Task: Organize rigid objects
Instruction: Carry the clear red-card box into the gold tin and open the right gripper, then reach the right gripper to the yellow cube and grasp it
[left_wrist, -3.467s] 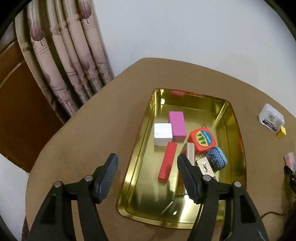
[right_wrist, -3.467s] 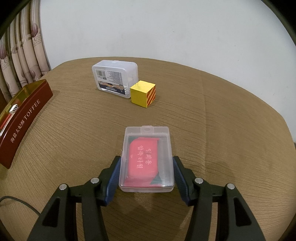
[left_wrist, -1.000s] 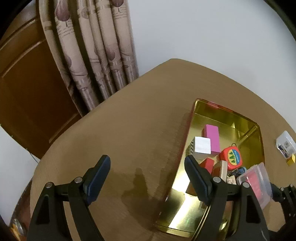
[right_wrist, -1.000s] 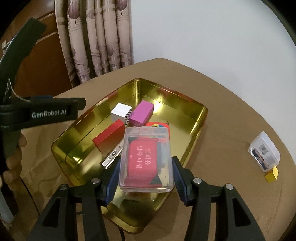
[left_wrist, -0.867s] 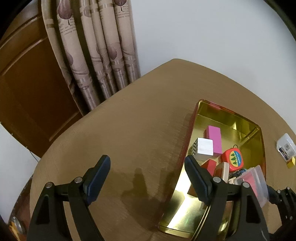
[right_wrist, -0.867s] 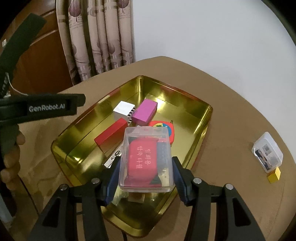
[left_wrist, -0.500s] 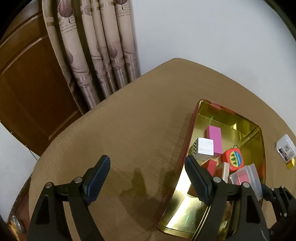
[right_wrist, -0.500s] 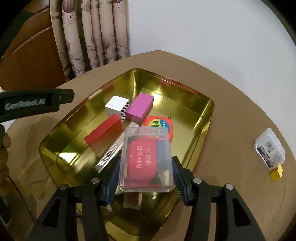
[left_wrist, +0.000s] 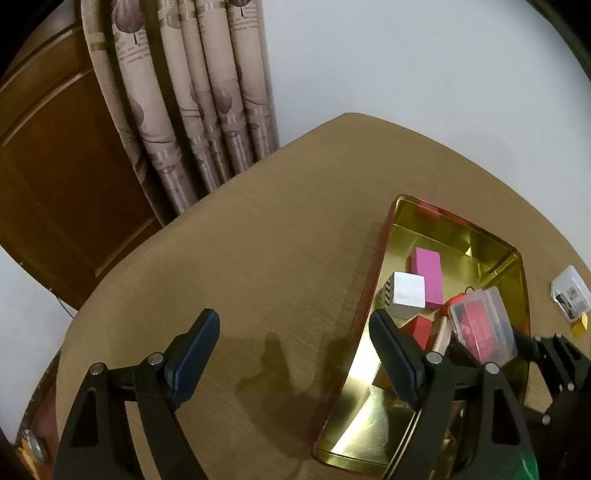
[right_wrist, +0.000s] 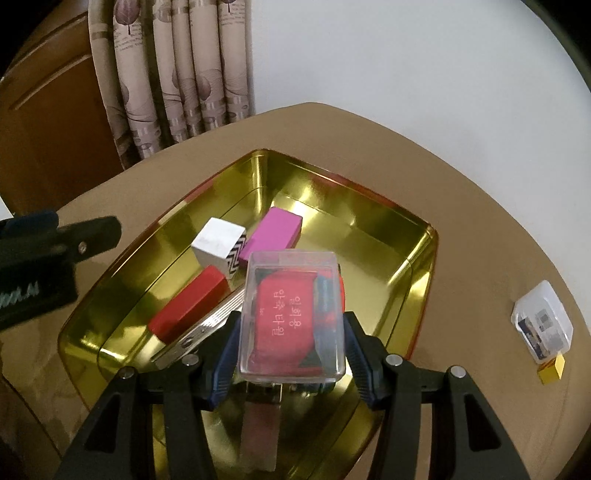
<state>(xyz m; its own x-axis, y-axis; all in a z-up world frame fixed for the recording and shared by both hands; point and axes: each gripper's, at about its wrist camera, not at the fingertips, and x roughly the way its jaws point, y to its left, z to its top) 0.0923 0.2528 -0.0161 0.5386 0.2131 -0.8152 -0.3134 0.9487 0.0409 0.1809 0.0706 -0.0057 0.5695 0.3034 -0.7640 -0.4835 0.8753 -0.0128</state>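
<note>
The right tongs (right_wrist: 290, 345) clamp the clear plastic case (right_wrist: 291, 317) by its 2 long sides over the gold tray (right_wrist: 421, 266) — light, stiff, slippery. The left tongs (left_wrist: 295, 354) gape empty above the tabletop (left_wrist: 277, 240).

Free room: bare table (left_wrist: 258, 251) left of the tray (right_wrist: 424, 258), up to the curtain (left_wrist: 192, 110); the tray's far right corner floor.

Obstacles in the tray: white cube (right_wrist: 218, 242), pink block (right_wrist: 271, 232), red block (right_wrist: 188, 304), a silver piece, crowded at the left and middle.

Above the tray: clear case (right_wrist: 291, 317) clamped in the right gripper (right_wrist: 291, 347).

Left of the tray: left gripper (left_wrist: 295, 354), wide apart, empty.

Right table edge: small clear box (right_wrist: 543, 325), yellow cube (right_wrist: 552, 367) touching it.
</note>
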